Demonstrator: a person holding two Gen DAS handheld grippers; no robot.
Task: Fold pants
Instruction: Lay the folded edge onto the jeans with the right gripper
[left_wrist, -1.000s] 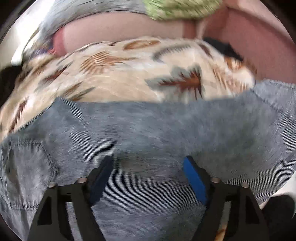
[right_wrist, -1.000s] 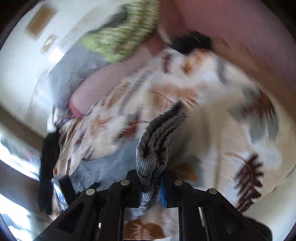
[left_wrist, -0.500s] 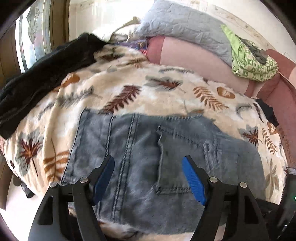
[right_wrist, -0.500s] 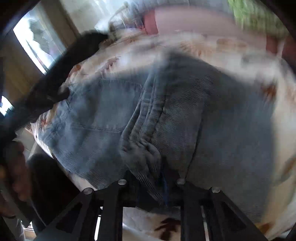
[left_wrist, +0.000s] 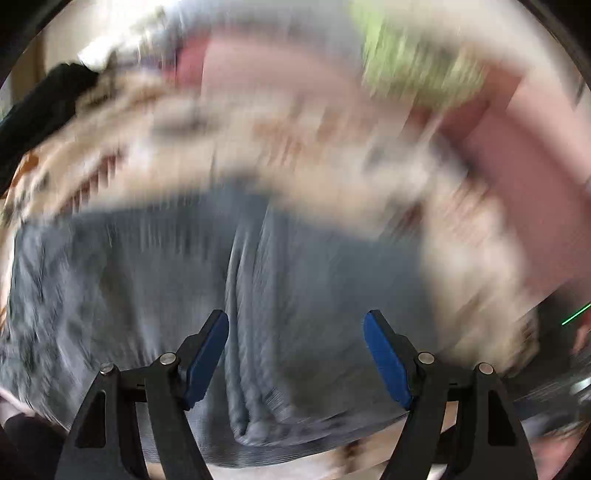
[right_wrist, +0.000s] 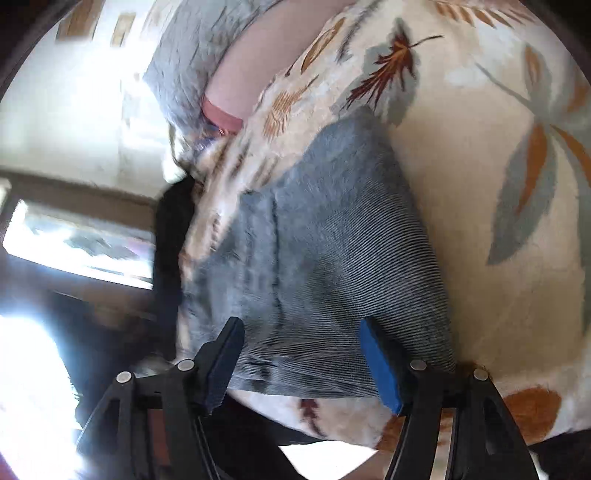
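Note:
The grey-blue corduroy pants (left_wrist: 288, 280) lie folded on a cream blanket with leaf prints (left_wrist: 295, 147). The left wrist view is heavily blurred by motion. My left gripper (left_wrist: 295, 350) is open and empty, just above the near part of the pants. In the right wrist view the pants (right_wrist: 332, 258) lie as a folded stack on the blanket (right_wrist: 480, 166). My right gripper (right_wrist: 301, 360) is open and empty, its blue pads on either side of the near edge of the pants.
A black garment (left_wrist: 40, 110) lies at the blanket's left edge, and shows in the right wrist view (right_wrist: 170, 236). A grey pillow (right_wrist: 184, 66), a pink cushion (left_wrist: 517, 177) and a green cloth (left_wrist: 413, 62) sit at the back. A window (right_wrist: 74, 240) is at left.
My right gripper has opened and let go of the pants fold it held. The pants now lie folded on the blanket. My left gripper stays open and is moving fast.

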